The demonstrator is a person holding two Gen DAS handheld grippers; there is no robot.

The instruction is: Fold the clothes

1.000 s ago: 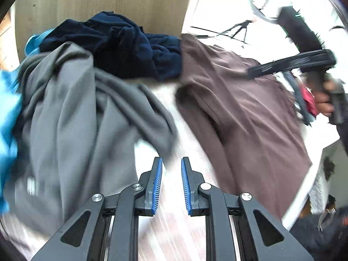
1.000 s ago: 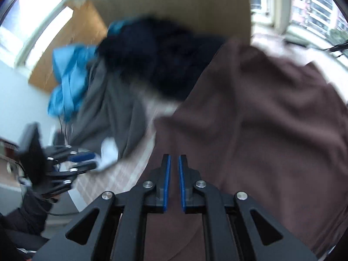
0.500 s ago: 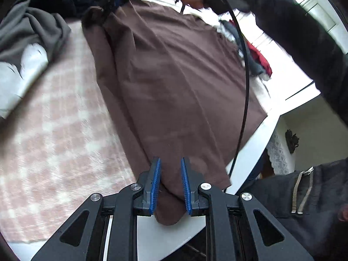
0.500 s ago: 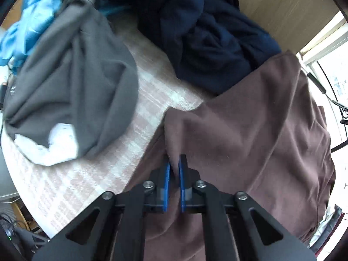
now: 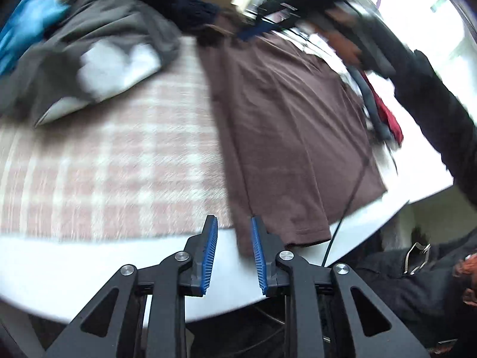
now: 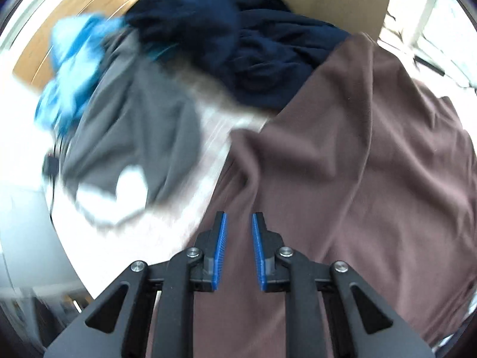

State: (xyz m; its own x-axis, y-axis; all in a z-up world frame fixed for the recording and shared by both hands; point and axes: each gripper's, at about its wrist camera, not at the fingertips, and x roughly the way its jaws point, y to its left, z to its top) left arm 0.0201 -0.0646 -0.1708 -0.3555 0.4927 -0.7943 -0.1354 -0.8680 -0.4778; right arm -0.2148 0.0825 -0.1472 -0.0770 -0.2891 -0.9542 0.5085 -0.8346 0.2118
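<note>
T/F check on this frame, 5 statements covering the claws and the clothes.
1. The brown garment lies spread out on the table. True.
2. The left claw is clamped on the grey garment. False: its jaws are apart with nothing pinched, and the grey garment lies far off beside the navy one.
3. The right claw hangs over brown fabric with open jaws. True; they have just been opening and nothing is between the pads.
4. The navy garment is folded flat. False: it is a crumpled heap.
5. A checked cloth covers part of the tabletop. True.
</note>
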